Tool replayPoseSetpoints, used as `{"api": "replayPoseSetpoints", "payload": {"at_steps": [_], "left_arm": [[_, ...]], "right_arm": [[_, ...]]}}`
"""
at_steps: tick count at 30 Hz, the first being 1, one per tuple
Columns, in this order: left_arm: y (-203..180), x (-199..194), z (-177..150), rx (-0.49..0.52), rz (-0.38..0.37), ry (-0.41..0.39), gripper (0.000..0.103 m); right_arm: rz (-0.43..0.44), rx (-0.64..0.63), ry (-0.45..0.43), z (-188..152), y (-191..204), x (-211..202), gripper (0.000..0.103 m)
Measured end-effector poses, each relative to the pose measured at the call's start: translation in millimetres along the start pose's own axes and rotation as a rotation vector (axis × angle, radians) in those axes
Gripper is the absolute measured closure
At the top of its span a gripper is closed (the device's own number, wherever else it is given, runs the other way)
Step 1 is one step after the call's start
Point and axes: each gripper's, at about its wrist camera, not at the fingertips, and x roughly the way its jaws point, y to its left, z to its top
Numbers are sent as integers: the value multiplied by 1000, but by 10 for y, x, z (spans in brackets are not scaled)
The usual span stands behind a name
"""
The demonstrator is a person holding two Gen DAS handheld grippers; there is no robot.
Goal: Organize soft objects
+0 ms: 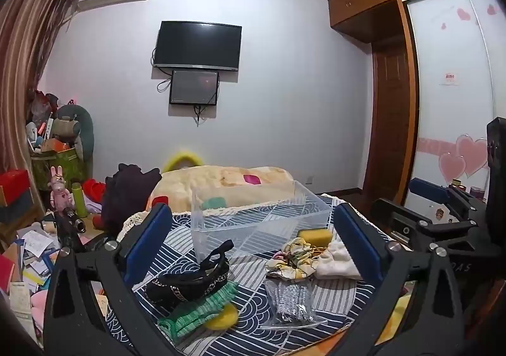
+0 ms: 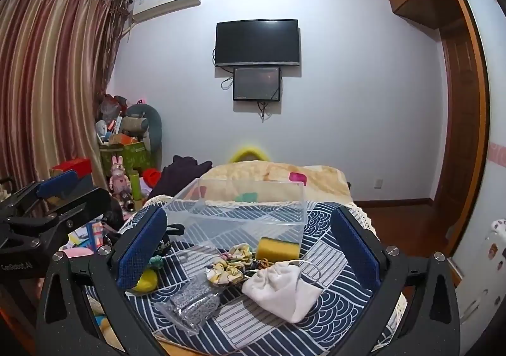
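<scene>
**Soft items on patterned cloth, clear bin beyond — both grippers hovering wide**

Left wrist view: the left gripper is hanging with jaws spread wide, gripping nothing. Between the jaws are lying a black headband, a green knit piece over a yellow puff, a bagged silver scrubber, a floral scrunchie and a white pouch. Past the fingertips the clear bin is sitting empty, a yellow sponge just beside it.

Right wrist view: the right gripper is likewise gaping, holding nothing. The white pouch is lying nearest its centre, the scrunchie and sponge ahead, the scrubber bag toward the left jaw, the bin beyond.

Risks, as judged: the pieces are touching — a pinch could be dragging a neighbour along; the slick bag could be slipping; the light bin could be sliding if nudged.

Writing: "GenRobot.AI" is showing on the left gripper's body at the frame's left edge.
</scene>
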Motion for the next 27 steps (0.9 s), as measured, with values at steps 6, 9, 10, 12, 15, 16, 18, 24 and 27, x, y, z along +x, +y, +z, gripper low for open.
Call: {"api": "replayPoseSetpoints", "payload": {"at_steps": [6,9,10,12,15,16,18,24,27], "left_arm": [[-14,-21,11,4,15,-4,0],[-15,-20,5,5,16,-5,0],[-11,-25,6,5,15,-6,0],[-10,-29,1,6,14,-5,0],[-9,-32,-1,1,14,-4,0],[-8,-31,-1,0,12,-3,0],[-4,-26,5,-1,9,-1,0],[-14,-22,1,5,4,-3,0],[-1,-11,-6,-11,-1,0,0]], "right_arm": [[4,17,0,16,-36,-8,0],[3,15,-7,27,-30,-43,0],[2,13,-9,30,-26,-49,0],[-2,8,-12,30,-20,-57,0],[1,8,-12,32,-14,-63,0],[5,12,-10,35,-14,-62,0],[11,16,-7,40,-12,-61,0],[6,14,-10,44,-3,-68,0],[7,14,-13,37,8,-74,0]]}}
